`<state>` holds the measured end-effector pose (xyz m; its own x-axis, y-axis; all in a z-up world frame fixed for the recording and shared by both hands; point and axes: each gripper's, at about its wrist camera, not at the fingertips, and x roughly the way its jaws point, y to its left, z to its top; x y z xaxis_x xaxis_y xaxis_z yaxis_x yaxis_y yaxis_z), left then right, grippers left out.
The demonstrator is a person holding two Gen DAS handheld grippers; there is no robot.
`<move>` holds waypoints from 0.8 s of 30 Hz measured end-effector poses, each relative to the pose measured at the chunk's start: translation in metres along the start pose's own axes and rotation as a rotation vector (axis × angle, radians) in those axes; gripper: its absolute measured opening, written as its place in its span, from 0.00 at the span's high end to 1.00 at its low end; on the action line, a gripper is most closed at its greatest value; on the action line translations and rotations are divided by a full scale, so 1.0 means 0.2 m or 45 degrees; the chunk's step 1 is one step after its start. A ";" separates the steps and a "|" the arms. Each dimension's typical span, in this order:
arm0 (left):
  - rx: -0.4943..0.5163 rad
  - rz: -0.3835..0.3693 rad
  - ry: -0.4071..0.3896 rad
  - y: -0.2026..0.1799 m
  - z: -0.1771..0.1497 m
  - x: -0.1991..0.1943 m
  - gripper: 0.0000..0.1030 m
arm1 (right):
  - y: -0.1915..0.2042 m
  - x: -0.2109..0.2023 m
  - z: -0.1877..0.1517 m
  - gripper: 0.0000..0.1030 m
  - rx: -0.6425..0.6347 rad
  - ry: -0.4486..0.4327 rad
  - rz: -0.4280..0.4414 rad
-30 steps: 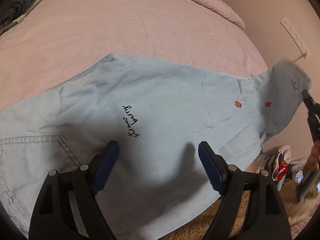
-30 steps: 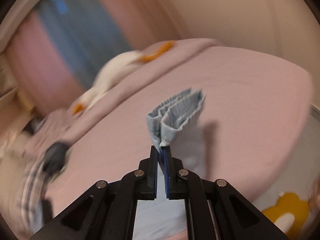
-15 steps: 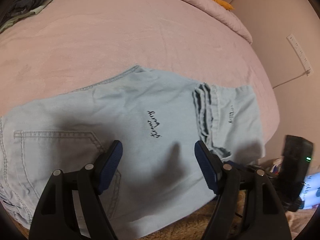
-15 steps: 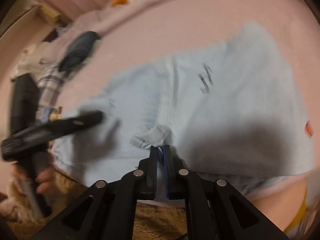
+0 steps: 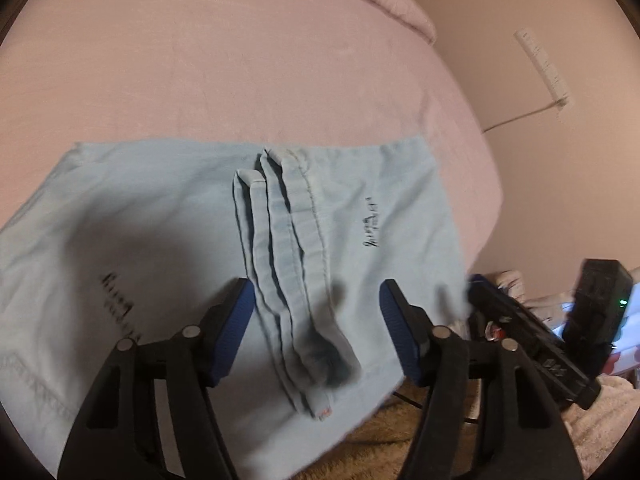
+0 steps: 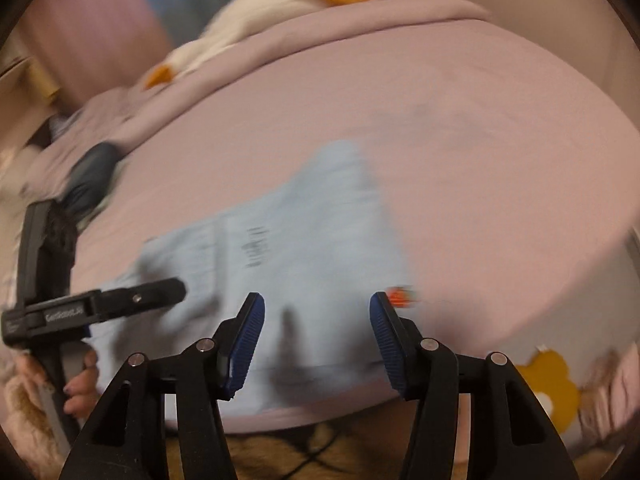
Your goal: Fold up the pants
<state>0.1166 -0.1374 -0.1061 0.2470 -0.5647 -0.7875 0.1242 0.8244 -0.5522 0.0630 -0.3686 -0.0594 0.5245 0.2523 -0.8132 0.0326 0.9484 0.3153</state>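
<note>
While pants [image 5: 168, 216] lie folded on pink bed [image 5: 240, 60], both tools parted, empty, right tool [image 6: 316, 332] just released, left tool [image 5: 316, 316] narrowing.

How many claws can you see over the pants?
2. The left claw is open over the folded pants; the right claw is open above their other end.

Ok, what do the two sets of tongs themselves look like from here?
Both match: the left tongs and right tongs have black plastic linkage arms with silver rivets and ribbed blue pads. Seen from the right wrist, the left tool's black body carries small white lettering, blurred. A fuzzy pale sleeve cuff shows behind it.
</note>
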 end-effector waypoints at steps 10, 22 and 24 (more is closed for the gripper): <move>0.058 0.040 0.018 -0.07 -0.05 0.02 0.91 | -0.04 0.03 -0.02 0.46 0.082 0.024 -0.037; -0.051 0.200 -0.016 0.20 -0.23 -0.20 0.84 | 0.08 0.14 0.00 0.46 -0.039 0.082 -0.020; -0.050 0.192 -0.029 0.20 -0.24 -0.20 0.83 | 0.10 0.20 -0.01 0.46 -0.059 0.116 -0.077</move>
<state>0.0665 -0.0832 -0.1100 0.2817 -0.4333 -0.8561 0.0463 0.8974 -0.4389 0.0828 -0.3400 -0.0871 0.4432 0.2085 -0.8719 0.0213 0.9699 0.2427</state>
